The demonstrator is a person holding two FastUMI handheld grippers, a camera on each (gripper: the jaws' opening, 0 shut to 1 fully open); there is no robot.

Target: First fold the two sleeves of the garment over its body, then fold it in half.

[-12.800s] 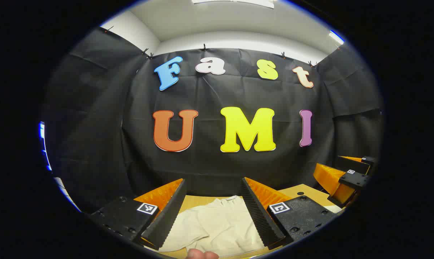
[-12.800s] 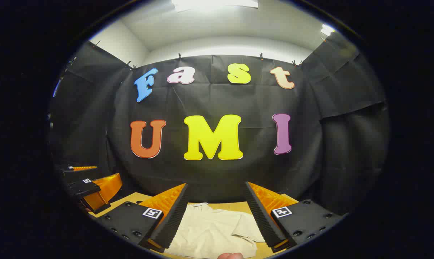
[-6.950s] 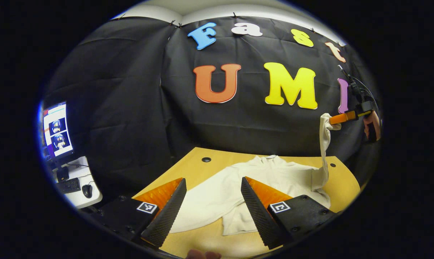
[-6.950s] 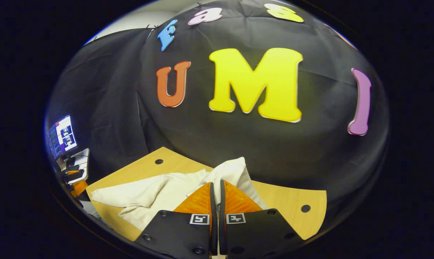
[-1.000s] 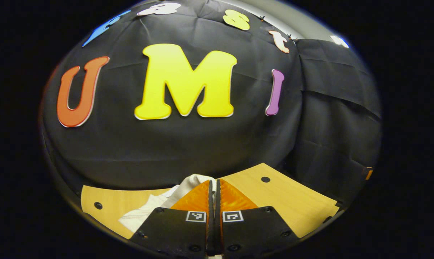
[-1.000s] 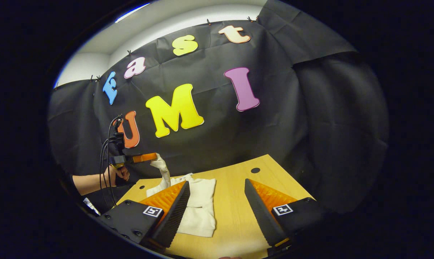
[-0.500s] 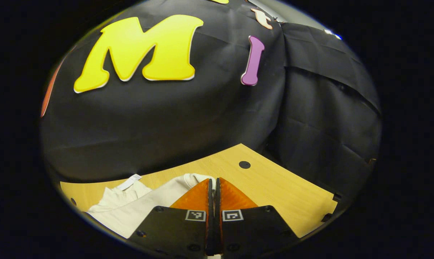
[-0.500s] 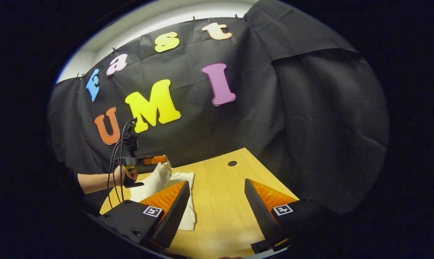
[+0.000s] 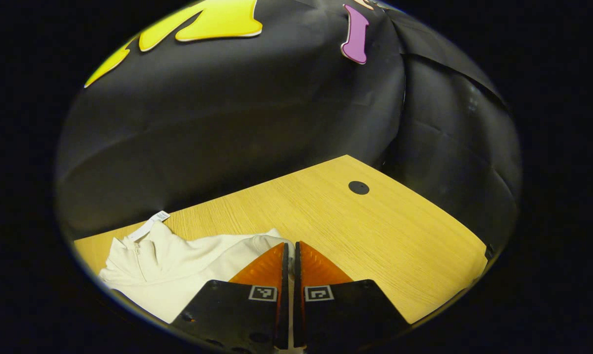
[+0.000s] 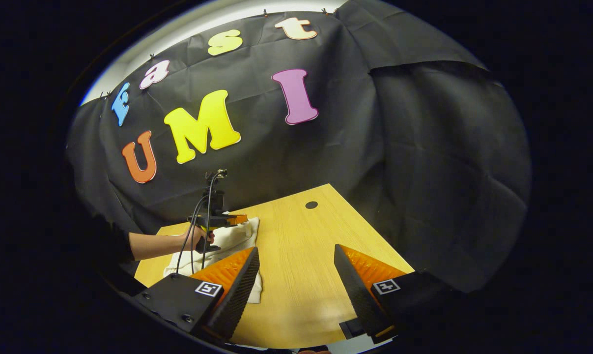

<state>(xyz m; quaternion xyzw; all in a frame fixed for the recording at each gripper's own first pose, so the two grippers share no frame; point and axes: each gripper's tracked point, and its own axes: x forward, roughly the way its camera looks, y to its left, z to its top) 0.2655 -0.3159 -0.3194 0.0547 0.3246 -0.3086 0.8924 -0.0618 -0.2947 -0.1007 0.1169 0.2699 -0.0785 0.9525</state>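
My left gripper is pinched on a sleeve cuff of the cream garment, lying rumpled, collar upward, at seven o'clock on the table; my right gripper hangs spread wide.

garment: cream (white neck tag) | table: light wood grain, black hole | sleeve: black

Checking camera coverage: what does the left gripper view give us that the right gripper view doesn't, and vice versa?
Left gripper view: the left gripper close up, shut on a fold of the garment, plus the collar tag.
Right gripper view: the right gripper open above the table, and a hand holding the left gripper at the cloth.
Both: the cream garment, the wooden table, its dark hole.
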